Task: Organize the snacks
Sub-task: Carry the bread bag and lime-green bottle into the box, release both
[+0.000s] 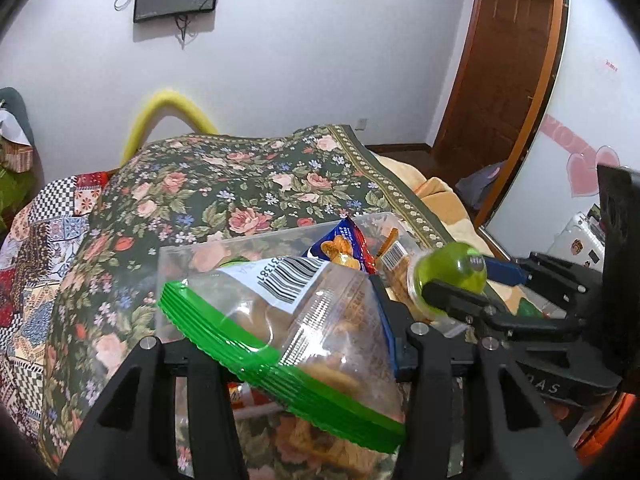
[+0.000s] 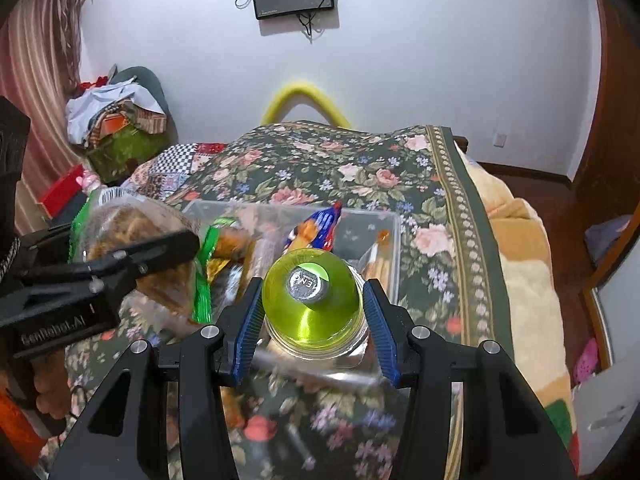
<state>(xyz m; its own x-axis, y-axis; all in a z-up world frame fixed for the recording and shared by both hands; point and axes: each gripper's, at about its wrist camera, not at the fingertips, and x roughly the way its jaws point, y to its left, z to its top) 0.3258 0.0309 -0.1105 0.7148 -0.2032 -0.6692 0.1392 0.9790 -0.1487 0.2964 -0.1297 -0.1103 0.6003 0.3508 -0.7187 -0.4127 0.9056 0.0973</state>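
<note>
Left tongs [image 1: 280, 344]: clamped on a clear plastic zip bag with a green seal strip [image 1: 280, 320], full of brown baked pieces, with a barcode label on its upper face; it fills the lower centre of the left wrist view and is held clear of the bed.
Bag in the other view: at the left of the right wrist view, the same bag [image 2: 132, 240] sits in the black fingers, above the left part of the bin.
Clear rectangular plastic bin [image 1: 176, 256]: middle of the frame, resting on the dark floral bedspread [image 1: 240, 176]; inside stand a blue and red snack packet [image 1: 344, 244] and a narrow packet of tan sticks [image 1: 394, 256].
Right tongs [image 2: 314, 312]: blue pads pressed on both sides of a clear jar with a translucent green dome lid [image 2: 312, 300], seen lid-on at centre of the right wrist view, in front of the bin's near side.
Step in hand: both snacks appear carried toward the bin [image 2: 376, 216], not yet set down.
Next move: probably lower each into free space beside the packets, then release; the bag is soft and may sag or tip, while the jar needs a flat spot.
</note>
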